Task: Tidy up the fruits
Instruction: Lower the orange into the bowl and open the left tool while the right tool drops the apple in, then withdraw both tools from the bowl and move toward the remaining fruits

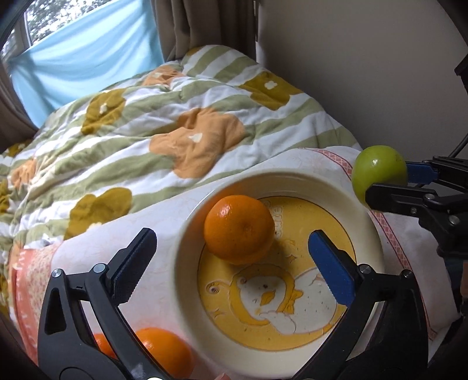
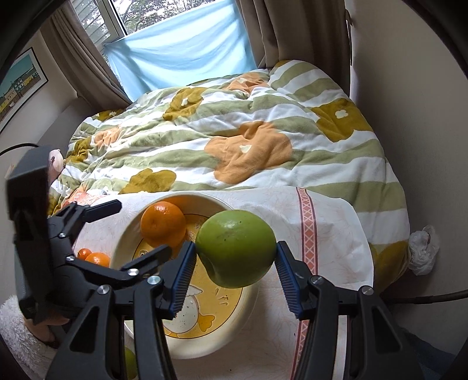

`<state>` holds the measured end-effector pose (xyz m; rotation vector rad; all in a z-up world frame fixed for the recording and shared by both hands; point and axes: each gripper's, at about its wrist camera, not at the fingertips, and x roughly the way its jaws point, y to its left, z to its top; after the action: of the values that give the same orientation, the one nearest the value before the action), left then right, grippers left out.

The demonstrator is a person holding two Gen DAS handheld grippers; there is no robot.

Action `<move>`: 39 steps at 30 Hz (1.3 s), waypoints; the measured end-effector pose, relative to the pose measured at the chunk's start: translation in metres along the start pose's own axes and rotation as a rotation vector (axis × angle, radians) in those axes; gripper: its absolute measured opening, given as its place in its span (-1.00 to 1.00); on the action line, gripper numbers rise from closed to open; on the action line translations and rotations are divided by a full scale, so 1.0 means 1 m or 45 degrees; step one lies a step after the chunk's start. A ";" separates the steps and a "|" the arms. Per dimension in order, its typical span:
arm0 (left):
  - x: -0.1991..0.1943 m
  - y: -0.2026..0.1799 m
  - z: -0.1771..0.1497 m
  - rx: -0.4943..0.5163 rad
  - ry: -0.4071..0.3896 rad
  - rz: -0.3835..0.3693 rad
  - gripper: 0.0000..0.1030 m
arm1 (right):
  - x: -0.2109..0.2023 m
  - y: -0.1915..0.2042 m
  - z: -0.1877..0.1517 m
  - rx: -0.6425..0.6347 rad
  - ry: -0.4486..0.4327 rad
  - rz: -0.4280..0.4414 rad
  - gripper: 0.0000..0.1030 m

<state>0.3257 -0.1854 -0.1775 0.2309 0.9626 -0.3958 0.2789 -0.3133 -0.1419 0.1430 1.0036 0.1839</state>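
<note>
Both tongs hang over the bowl end of the bed. Right tongs (image 2: 235, 260) clamp a green apple (image 2: 236, 248) between their blue pads (image 2: 182, 277), one pad on each side of it, and hold it in the air over the near right part of the bowl (image 2: 125, 233). From the left wrist view the same apple (image 1: 378, 172) shows beyond the bowl's right rim, with its lower part hidden behind a black finger (image 1: 400, 197). It is nearly round, so no long axis can be told; a pale dimple sits on its upper face (stem end or blossom end, I cannot tell).

Left tongs (image 1: 231, 251) stand wide apart and hold nothing, with one finger over the cloth left of the bowl and the blue-padded one over the bowl's floor. An orange (image 1: 239, 229) lies inside the bowl (image 1: 187, 233) against its far left wall, its dimpled end turned up toward the camera. The bowl's floor carries a yellow cartoon duck, partly covered by the tongs in both views.

Two more oranges (image 1: 163, 350) lie on the cloth left of the bowl, one mostly hidden behind the left tongs' frame. A bit of something green shows at the bottom edge of the right wrist view, cut off by the tongs.

A white cloth (image 2: 330, 228) with a pink patterned band lies under the bowl, over a striped flowered quilt (image 2: 234, 137). Behind are a light blue sheet (image 2: 181, 52) across the window and brown curtains (image 2: 278, 26).
</note>
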 end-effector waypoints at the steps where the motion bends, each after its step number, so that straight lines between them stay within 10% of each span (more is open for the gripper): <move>1: -0.005 0.003 -0.001 -0.008 -0.002 -0.002 1.00 | -0.001 0.002 0.000 -0.005 -0.002 0.000 -0.01; 32: -0.072 0.051 -0.050 -0.296 -0.019 0.071 1.00 | 0.065 0.042 -0.003 -0.420 0.030 0.048 0.00; 34: -0.073 0.051 -0.051 -0.305 -0.018 0.077 1.00 | 0.062 0.042 -0.003 -0.430 -0.001 0.047 0.21; 36: -0.075 0.052 -0.052 -0.313 -0.020 0.080 1.00 | 0.059 0.041 -0.003 -0.427 -0.023 0.050 1.00; 39: -0.080 0.053 -0.054 -0.322 -0.019 0.088 1.00 | 0.053 0.037 -0.003 -0.406 -0.051 0.049 1.00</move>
<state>0.2674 -0.1005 -0.1403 0.0312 0.9769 -0.2095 0.3010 -0.2658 -0.1795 -0.1249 0.9202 0.3718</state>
